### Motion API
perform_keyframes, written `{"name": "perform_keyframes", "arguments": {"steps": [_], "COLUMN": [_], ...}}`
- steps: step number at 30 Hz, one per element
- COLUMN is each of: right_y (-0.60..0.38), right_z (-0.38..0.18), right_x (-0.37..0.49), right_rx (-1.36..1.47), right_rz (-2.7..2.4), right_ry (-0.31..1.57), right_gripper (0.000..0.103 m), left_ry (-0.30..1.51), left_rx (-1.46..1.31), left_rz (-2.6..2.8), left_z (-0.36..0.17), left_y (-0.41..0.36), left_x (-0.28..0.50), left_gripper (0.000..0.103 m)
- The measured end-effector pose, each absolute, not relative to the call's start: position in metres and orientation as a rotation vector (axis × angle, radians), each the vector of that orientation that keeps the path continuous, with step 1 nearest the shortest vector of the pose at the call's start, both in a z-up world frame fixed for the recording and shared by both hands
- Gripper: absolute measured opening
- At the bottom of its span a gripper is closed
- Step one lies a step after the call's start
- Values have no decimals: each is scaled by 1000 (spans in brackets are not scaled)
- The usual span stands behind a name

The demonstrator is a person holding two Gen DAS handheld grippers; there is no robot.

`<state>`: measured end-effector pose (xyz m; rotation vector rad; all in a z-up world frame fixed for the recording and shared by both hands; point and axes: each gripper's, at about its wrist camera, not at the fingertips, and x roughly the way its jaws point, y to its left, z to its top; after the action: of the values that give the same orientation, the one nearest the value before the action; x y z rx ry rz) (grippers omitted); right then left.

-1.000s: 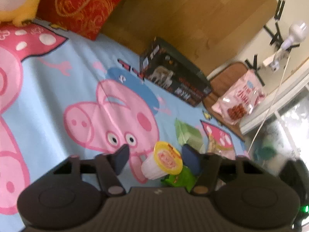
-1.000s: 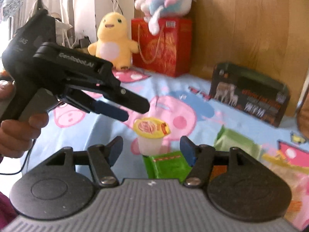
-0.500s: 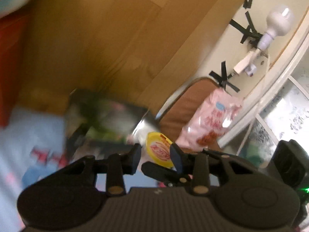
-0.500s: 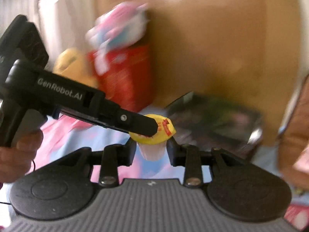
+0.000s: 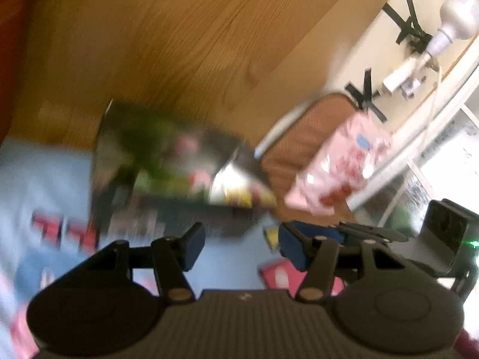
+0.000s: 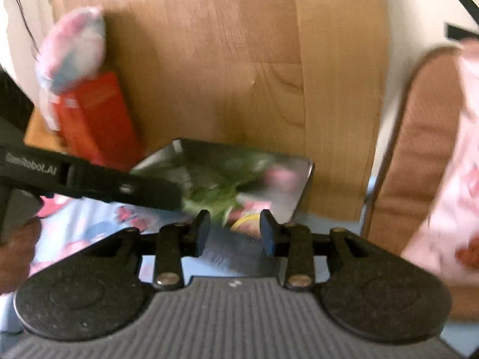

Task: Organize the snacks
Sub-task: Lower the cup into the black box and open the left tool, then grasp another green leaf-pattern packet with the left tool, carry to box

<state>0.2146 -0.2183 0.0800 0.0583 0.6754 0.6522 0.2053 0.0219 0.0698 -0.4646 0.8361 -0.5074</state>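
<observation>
1. Left tongs [image 5: 241, 243]: jaws moderately apart and opening, with nothing between the pads. Only the blue printed sheet [image 5: 45, 179] shows through the gap.
2. Right tongs [image 6: 235, 230]: jaws at a narrow-to-middling gap and opening. The pads do not press on anything.
3. Task item: a small cup with a yellow lid [image 6: 247, 223]. It shows past the right fingertips and appears to lie inside the open dark box [image 6: 239, 164], at its near side. The view is blurred, so I cannot tell whether it sits upright or tipped.
4. The box stands at the far edge of the sheet, against the wooden panel [image 6: 239, 59]. Judgement: it serves as the collecting bin, which is why both tools point down at it.
5. Both tongs hover side by side over the near rim of the box. Judgement: this is the release step for the cup, with the jaws parting so the cup stays in the box.
6. Off the sheet's right edge, a pink snack bag [image 5: 338, 167] leans on a brown cushion [image 5: 299, 137]. Judgement: it is not yet sorted.
7. At the far left of the sheet, a red gift bag [image 6: 95, 119] has a plush toy [image 6: 71, 42] on top. Neither looks like part of the task.
</observation>
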Motion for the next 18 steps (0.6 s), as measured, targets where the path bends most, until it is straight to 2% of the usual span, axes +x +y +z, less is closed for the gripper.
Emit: {"name": "perform_keyframes", "arguments": {"steps": [3,7,10,12,13,14,15,18], "right_y": [-220,-198,-183,-176,-173,-168,-164,-152], "right_z": [71,47,31,27,26,26,26,28], "right_x": [180,149,149,142,138,138,138,134], "right_rx": [87,-54,-175,-253,-281,-297,-313,-338], "right_rz": [784,769,764,791,784,774,766,755], "right_ry": [751,827,915,925,900,895,884,837], "right_gripper": [41,42,57,61,61,60,53,49], "left_ry": [908,963,989,983,981,995,989,961], "left_rx": [-479,-515,-545,-540,-529,-530,-527,-523], "left_rz": [-485,-472,-483,-477,-480,-480,-459,-412], "left_z": [48,23,9,3,2,1,1,8], "left_y": [32,38,34,28,25,23,24,38], "left_x": [175,151,147,148,148,149,149,145], "left_gripper": [55,59,60,55,41,38,36,36]}}
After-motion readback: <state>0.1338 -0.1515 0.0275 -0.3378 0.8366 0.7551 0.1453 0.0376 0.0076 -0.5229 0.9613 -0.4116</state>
